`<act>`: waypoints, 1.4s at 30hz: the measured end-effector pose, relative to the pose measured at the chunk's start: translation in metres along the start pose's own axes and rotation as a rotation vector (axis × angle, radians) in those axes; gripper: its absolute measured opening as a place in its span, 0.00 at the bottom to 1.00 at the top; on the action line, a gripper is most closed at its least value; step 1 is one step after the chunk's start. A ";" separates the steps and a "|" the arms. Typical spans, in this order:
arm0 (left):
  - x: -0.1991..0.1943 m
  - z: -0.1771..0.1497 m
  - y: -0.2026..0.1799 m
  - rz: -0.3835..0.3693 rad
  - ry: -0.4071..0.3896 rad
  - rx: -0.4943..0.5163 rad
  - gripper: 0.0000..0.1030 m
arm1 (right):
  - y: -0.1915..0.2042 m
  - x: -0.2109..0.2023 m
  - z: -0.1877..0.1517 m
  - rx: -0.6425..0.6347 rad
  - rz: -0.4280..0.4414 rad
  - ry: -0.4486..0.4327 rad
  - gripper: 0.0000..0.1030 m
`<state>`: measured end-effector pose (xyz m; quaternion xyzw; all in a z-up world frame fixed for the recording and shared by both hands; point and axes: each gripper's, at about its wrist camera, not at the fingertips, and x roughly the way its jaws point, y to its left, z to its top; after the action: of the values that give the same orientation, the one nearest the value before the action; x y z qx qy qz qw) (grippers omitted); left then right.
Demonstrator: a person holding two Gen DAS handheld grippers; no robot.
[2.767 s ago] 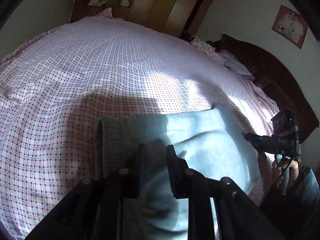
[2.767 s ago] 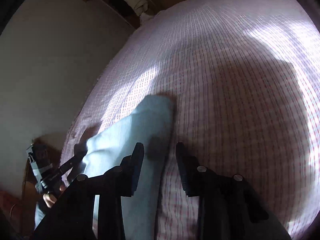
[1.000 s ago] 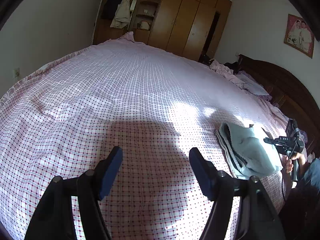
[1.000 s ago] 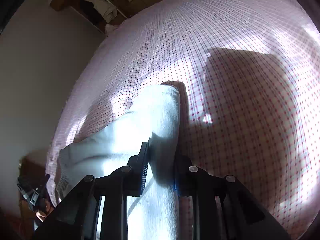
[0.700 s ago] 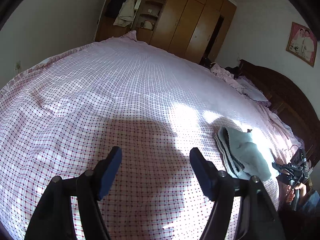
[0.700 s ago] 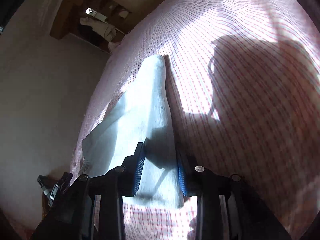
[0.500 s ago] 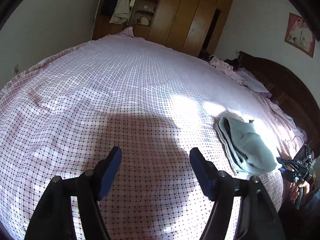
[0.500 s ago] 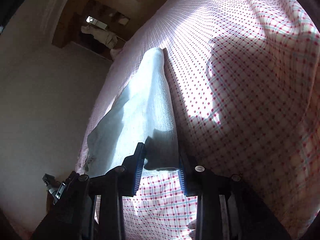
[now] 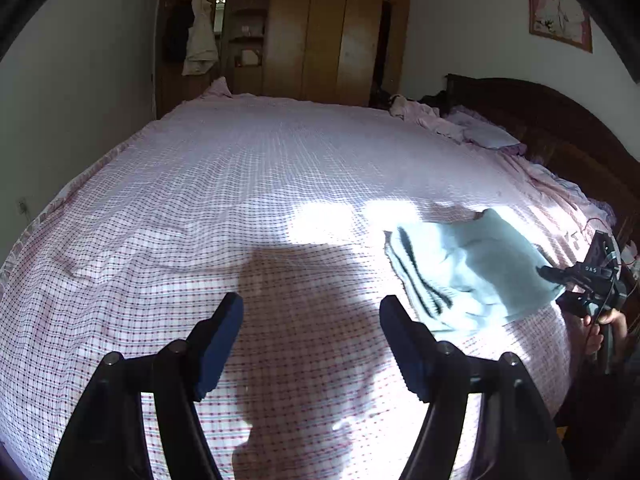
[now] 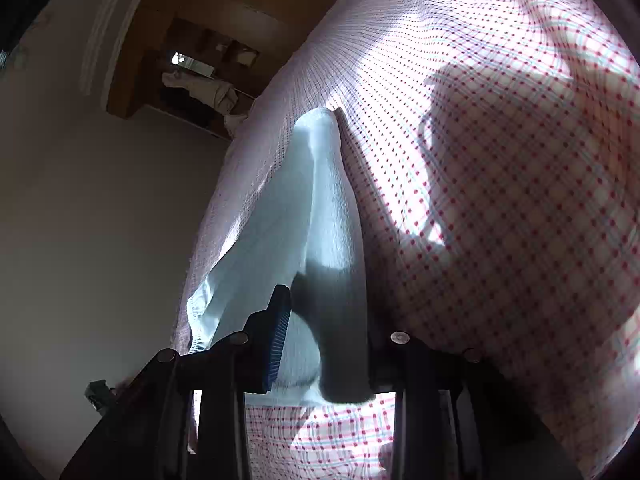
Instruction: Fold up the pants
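The pale blue pants [image 9: 472,268] lie folded in a thick stack at the right side of the checked bed sheet [image 9: 200,200], with the layered edges turned to the left. My right gripper [image 9: 556,286] sits at their near right corner. In the right wrist view the folded edge of the pants [image 10: 320,208] fills the narrow gap of this gripper [image 10: 326,304]. It covers the right finger, and the left pad [image 10: 280,320] lies against the cloth. My left gripper [image 9: 312,304] hangs open over bare sheet to the left of the pants, with nothing between its fingers.
A person's hand [image 9: 600,324] holds the right gripper at the bed's right edge. A dark wooden headboard [image 9: 560,120] and crumpled bedding [image 9: 460,124] are at the far right. A wooden wardrobe [image 9: 320,32] stands behind the bed, and a wall runs along the left side.
My left gripper let go of the pants and drew back, open, with the view lifting. My right gripper's jaws widened slightly on the fold and swung it down onto the sheet.
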<state>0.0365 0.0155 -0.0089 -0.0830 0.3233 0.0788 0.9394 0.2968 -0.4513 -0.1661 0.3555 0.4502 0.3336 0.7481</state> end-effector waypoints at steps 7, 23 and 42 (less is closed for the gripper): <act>0.008 0.044 -0.105 -0.143 0.063 -0.015 0.11 | -0.015 -0.006 -0.006 0.095 0.077 -0.114 0.23; 0.136 -0.036 -0.259 -0.131 0.272 -0.024 0.00 | -0.009 -0.014 -0.018 0.033 -0.033 -0.168 0.09; 0.003 -0.016 0.021 -0.043 0.206 -0.182 0.47 | 0.018 -0.011 -0.024 -0.031 -0.217 -0.192 0.05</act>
<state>0.0253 0.0325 -0.0252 -0.1824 0.4079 0.0785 0.8912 0.2677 -0.4454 -0.1541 0.3233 0.4072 0.2222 0.8248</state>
